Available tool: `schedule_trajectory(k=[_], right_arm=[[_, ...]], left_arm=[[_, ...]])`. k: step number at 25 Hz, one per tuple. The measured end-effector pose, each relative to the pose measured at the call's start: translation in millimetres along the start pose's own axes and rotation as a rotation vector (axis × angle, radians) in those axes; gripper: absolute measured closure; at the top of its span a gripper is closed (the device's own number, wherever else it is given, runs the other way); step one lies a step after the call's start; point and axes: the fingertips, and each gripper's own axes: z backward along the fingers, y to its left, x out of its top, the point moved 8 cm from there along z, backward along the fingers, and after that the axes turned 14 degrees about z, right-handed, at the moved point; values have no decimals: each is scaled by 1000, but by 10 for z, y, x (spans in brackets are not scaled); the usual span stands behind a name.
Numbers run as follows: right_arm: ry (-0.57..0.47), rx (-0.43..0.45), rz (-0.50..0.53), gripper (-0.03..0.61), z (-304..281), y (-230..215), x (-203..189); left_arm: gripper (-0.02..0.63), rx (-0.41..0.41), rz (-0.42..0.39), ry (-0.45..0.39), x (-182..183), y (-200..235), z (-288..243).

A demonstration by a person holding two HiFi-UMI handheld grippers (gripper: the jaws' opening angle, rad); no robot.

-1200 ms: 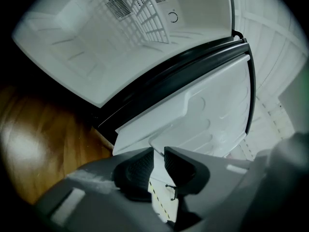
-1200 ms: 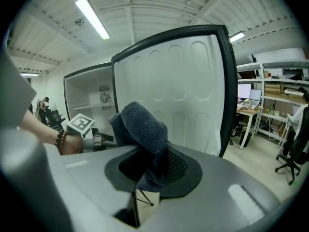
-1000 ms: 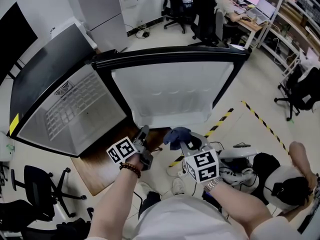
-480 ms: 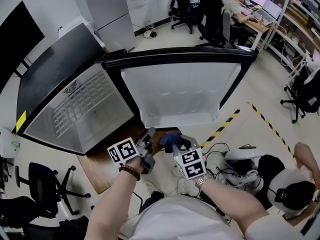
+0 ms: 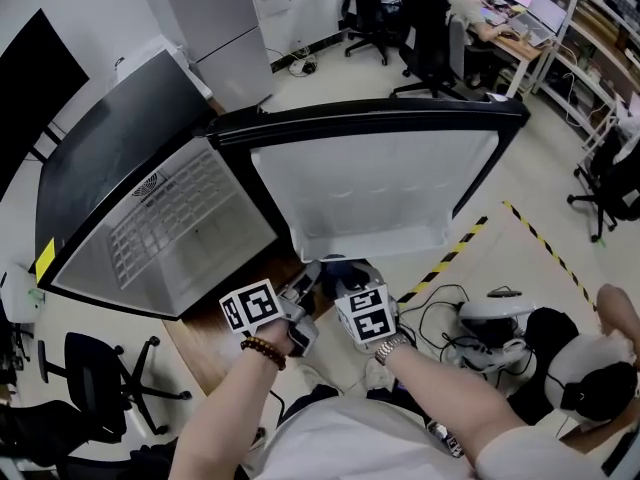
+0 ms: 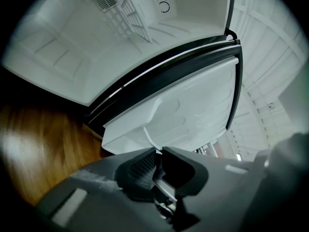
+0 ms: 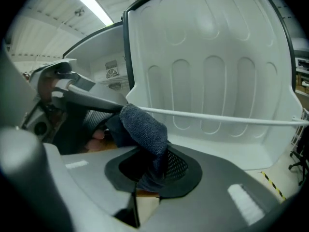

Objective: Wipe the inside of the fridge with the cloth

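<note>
Right gripper (image 7: 153, 167) clamps a dark blue, nubby cloth (image 7: 144, 127) (bunched, center frame); left gripper (image 6: 159, 161), empty, has just been closing its jaws.

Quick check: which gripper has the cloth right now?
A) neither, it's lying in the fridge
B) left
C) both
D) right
D: the right gripper view shows the dark blue cloth pinched between the jaws of the right gripper. The left gripper, whose jaws have just been closing, has nothing between them.
</note>
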Motion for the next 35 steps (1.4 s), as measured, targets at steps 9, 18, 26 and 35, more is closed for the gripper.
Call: schedule_trajectory(k=[9,18,26,35], right_arm=[[-76,-22,-69,514,-299,-77,158],[-103,1,-96,514,-556,-21,288],[-104,-36,-103,514,-603,-152,270],[-90,-92,-107,514,-450,-322,248]], left_arm=[[574,-40,1,32,115,-110,-16],[580,-59,46,66,116,-89,-21],[588,-59,40,57,135,-112,-1],[589,-56,46,48,166,-150,-2]])
